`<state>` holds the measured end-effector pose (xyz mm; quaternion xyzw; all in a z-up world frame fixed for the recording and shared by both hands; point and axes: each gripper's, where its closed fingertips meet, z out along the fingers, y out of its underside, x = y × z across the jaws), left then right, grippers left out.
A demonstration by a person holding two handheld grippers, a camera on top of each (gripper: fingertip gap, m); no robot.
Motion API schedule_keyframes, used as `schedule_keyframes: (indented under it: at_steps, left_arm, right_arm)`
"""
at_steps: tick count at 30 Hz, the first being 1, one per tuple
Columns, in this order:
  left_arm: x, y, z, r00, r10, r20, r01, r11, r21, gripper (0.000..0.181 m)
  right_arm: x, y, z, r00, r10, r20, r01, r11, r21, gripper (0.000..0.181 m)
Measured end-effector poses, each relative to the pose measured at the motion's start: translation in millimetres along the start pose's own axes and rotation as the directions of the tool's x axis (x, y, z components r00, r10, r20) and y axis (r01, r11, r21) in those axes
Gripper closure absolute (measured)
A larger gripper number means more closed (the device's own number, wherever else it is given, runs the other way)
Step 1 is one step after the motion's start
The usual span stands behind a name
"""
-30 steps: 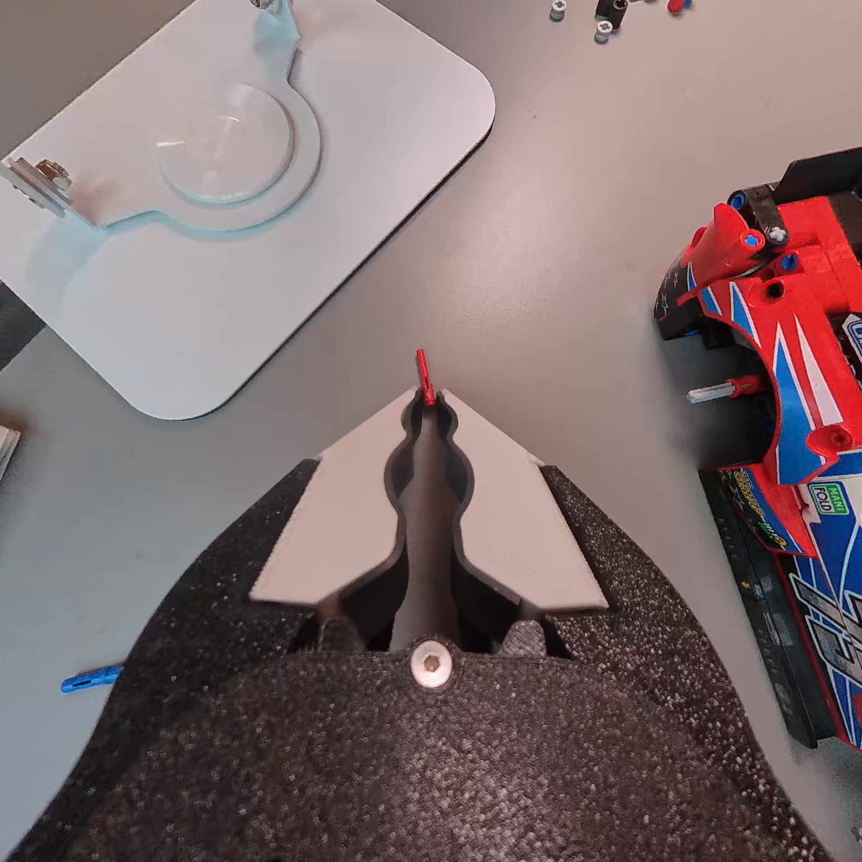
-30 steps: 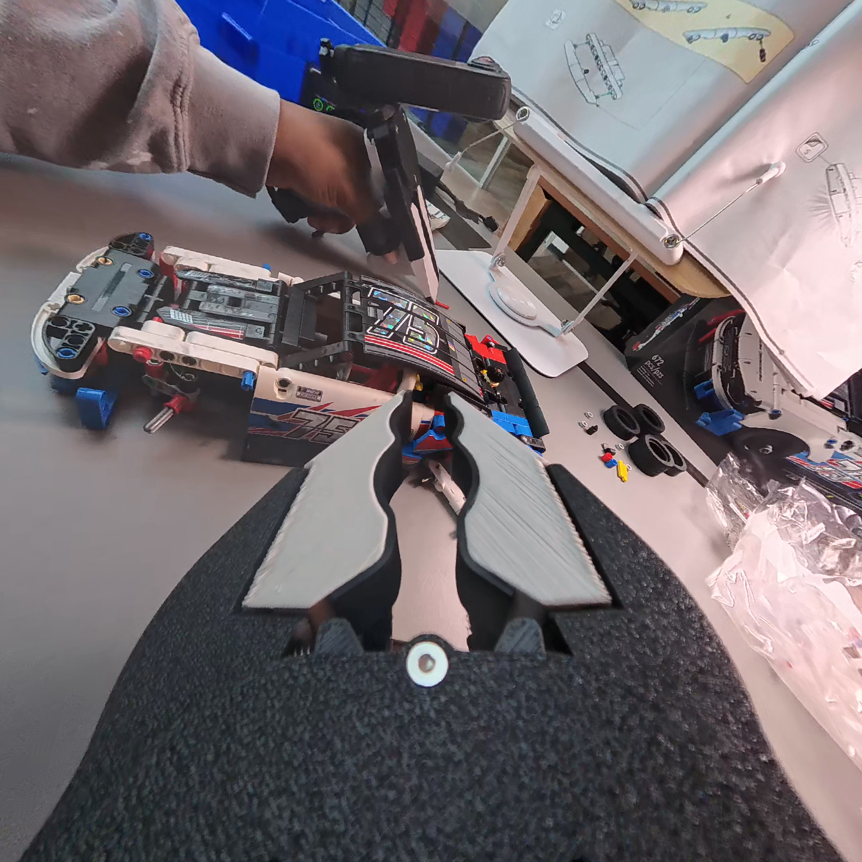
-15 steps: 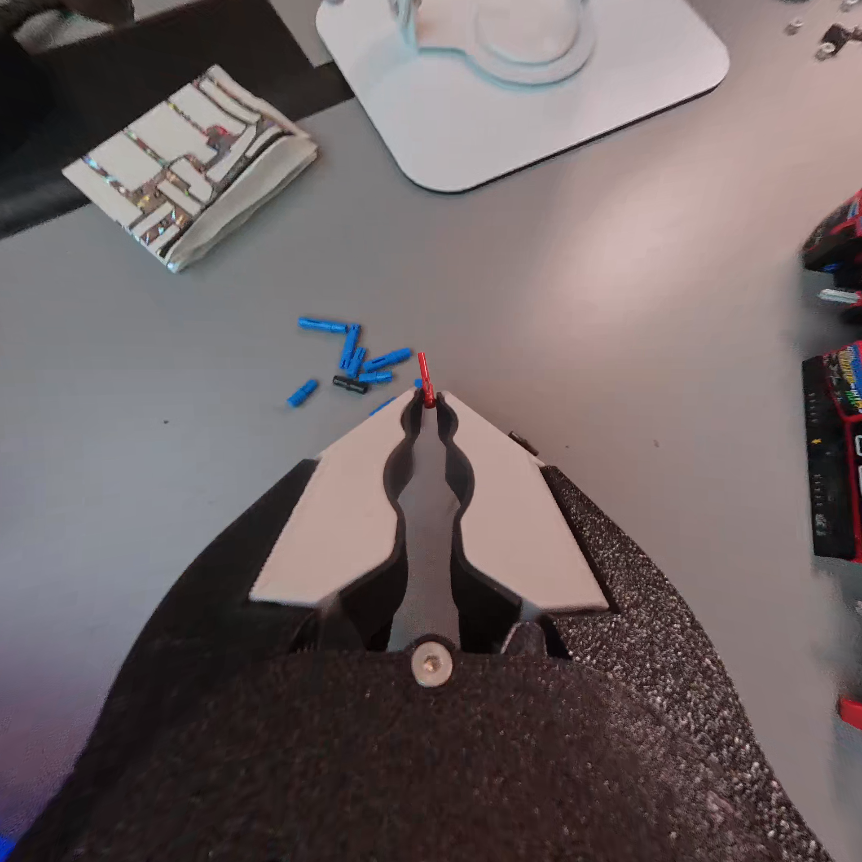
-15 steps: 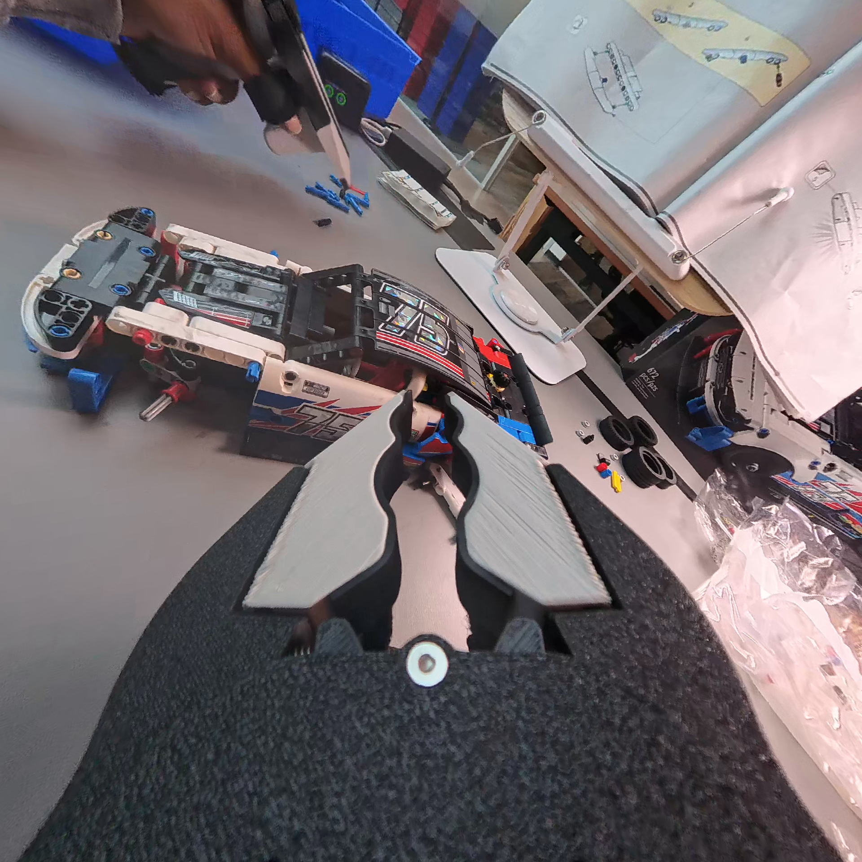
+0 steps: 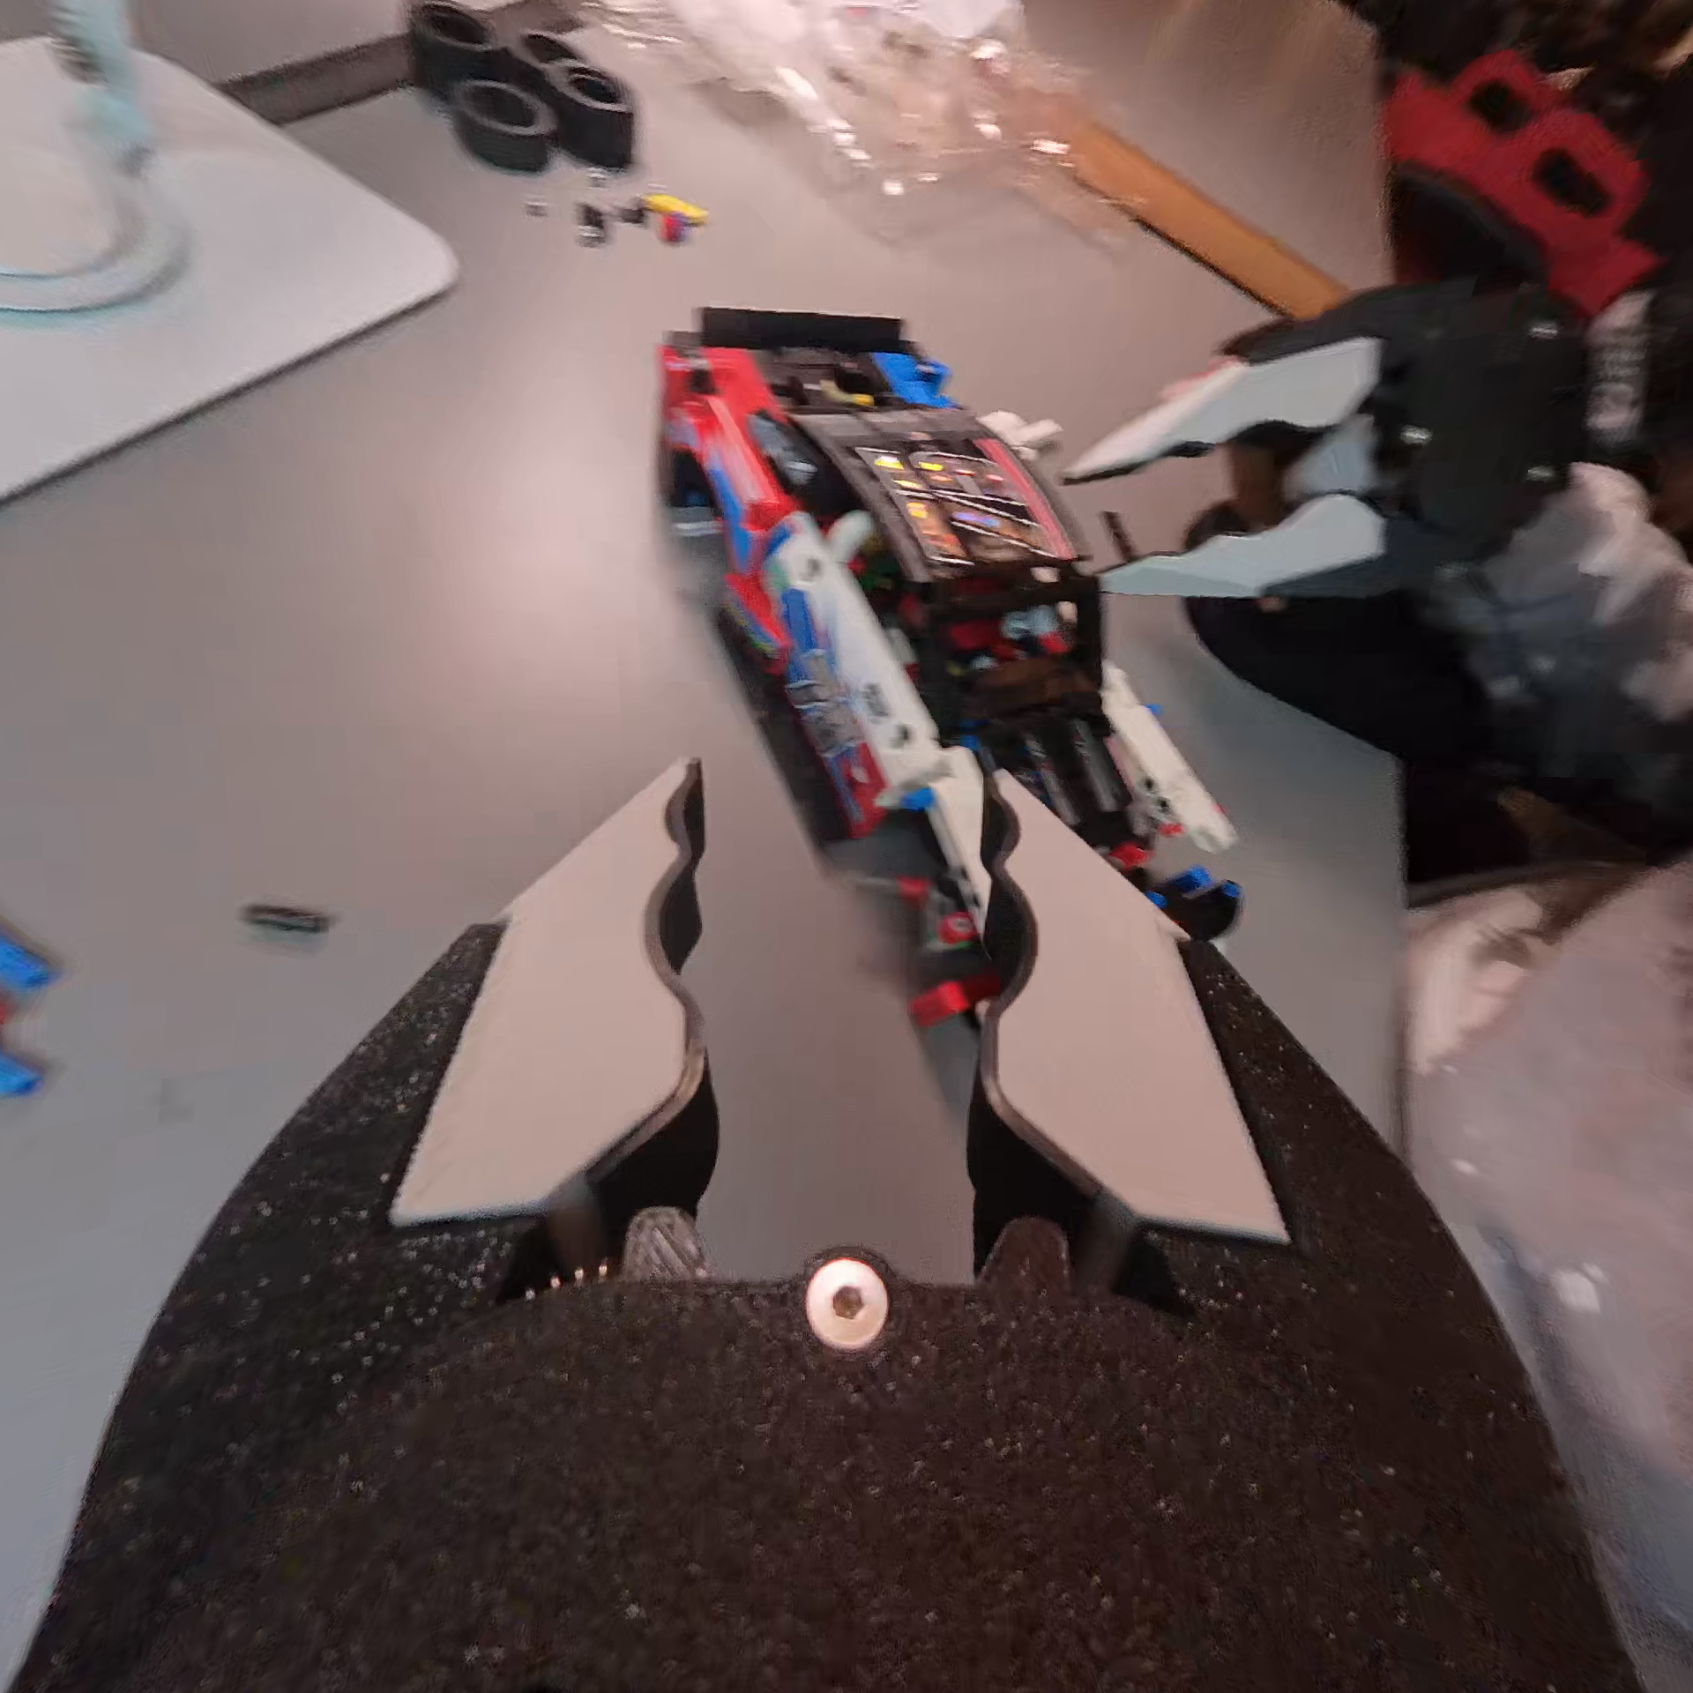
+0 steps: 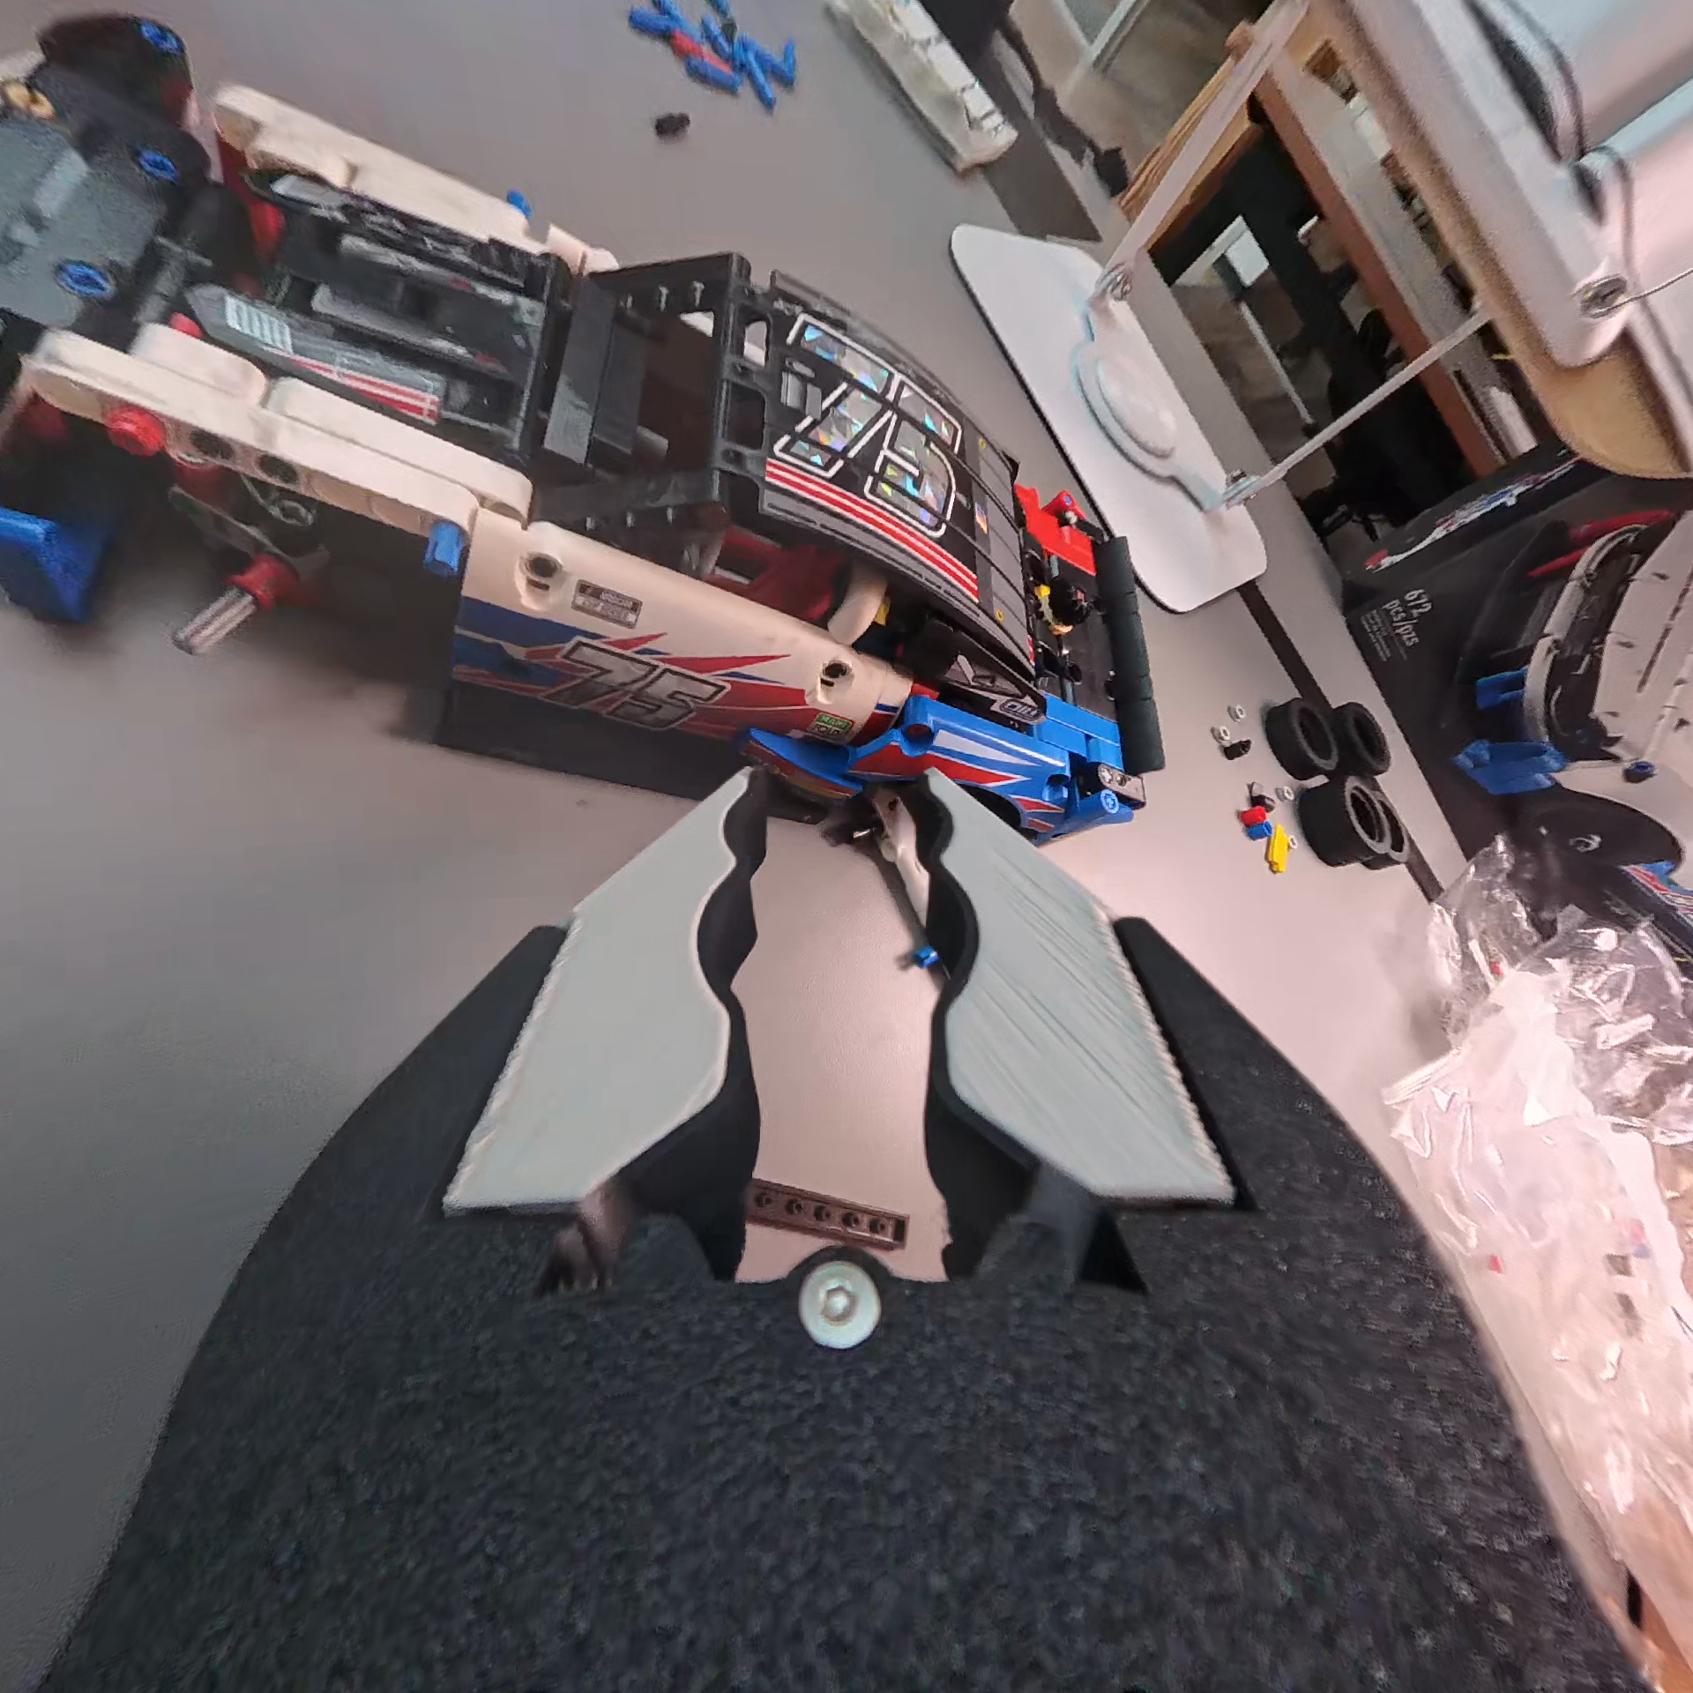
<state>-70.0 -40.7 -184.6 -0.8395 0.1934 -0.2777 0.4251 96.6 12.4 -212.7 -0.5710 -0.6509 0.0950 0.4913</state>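
Observation:
A toy brick race car in white, red, blue and black lies on the grey table, without wheels. My left gripper is open and empty, and points at the car's front end from just short of it. My right gripper is open and empty, its tips close to the car's blue rear side. A thin white and black axle piece lies on the table between its fingers. A dark beam with holes lies near the base of its jaws. The right gripper also shows in the left wrist view, beside the car's roof.
A white stand base lies beyond the car. Black tyres and small loose parts sit to the right, by clear plastic bags and a dark box. A pile of blue pins lies far back. A small black pin lies left. About 20 centimeters separates my left fingertips from my right.
My left gripper let go of the small red pin, opened wide and swung right from the blue pins to face the car. My right gripper opened wider and moved closer to the car.

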Motion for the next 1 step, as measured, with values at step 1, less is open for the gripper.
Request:
schedule_keyframes:
  at_steps: [1]
  left_arm:
    - [19.5, 4.5, -0.9, 0.997, 0.007, -0.078, -0.006, 1.000, 0.012, 0.114]
  right_arm:
    - [-1.6, 4.0, 4.2, 0.999, -0.002, 0.033, 0.003, 1.000, -0.030, 0.145]
